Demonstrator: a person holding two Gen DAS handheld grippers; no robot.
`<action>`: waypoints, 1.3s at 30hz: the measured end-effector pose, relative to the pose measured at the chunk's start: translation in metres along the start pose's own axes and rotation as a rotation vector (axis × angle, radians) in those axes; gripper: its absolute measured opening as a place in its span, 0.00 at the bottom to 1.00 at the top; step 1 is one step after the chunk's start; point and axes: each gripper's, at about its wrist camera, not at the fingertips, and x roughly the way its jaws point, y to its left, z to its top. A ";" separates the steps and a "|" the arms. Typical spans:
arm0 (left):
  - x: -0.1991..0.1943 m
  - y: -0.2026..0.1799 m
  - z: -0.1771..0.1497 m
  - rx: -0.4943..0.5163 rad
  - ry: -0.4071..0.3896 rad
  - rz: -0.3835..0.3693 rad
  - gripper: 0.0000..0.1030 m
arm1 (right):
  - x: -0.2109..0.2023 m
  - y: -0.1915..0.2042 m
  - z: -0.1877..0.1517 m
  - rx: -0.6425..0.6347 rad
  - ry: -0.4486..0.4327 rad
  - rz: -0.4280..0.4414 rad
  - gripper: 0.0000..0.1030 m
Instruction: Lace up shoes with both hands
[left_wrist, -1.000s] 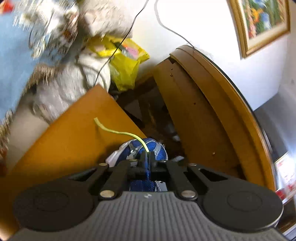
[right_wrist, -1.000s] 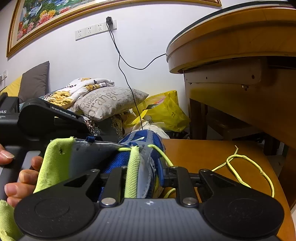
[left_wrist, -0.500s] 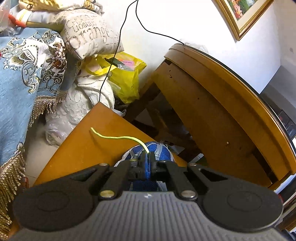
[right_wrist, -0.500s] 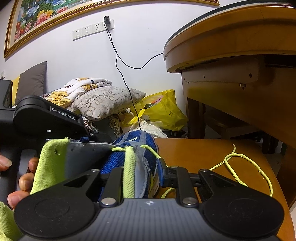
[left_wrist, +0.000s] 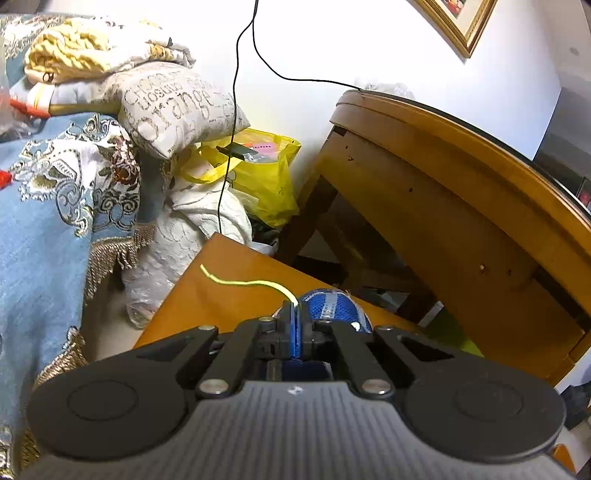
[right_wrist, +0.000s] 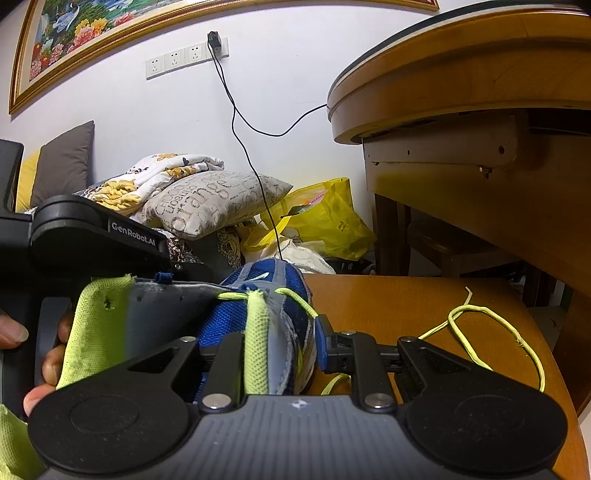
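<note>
- Left gripper (left_wrist: 297, 325) pinches the thin yellow-green lace (left_wrist: 243, 282); its free end trails forward-left.
- Right gripper (right_wrist: 286, 343) clamps your blue mesh shoe (right_wrist: 266, 295) by its eyelet side.

I am rolling the left gripper (left_wrist: 296, 325) back toward level, so the room in its view is swinging upright: the printed pillow (left_wrist: 177, 107) and the blue patterned cloth (left_wrist: 55, 206) are coming into sharp sight. The pinched yellow-green lace (left_wrist: 243, 282) is riding along with it, and the blue shoe (left_wrist: 332, 308) is sliding right of the fingertips.
</note>
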 end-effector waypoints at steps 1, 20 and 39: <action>0.000 -0.001 0.000 0.009 -0.003 0.007 0.02 | 0.000 0.001 0.000 0.000 0.000 -0.001 0.21; -0.003 -0.001 0.001 0.048 -0.039 0.080 0.02 | 0.001 0.002 0.000 0.001 0.003 0.002 0.22; -0.008 0.036 0.012 -0.191 0.055 -0.069 0.11 | 0.003 -0.002 0.000 0.009 0.006 -0.005 0.23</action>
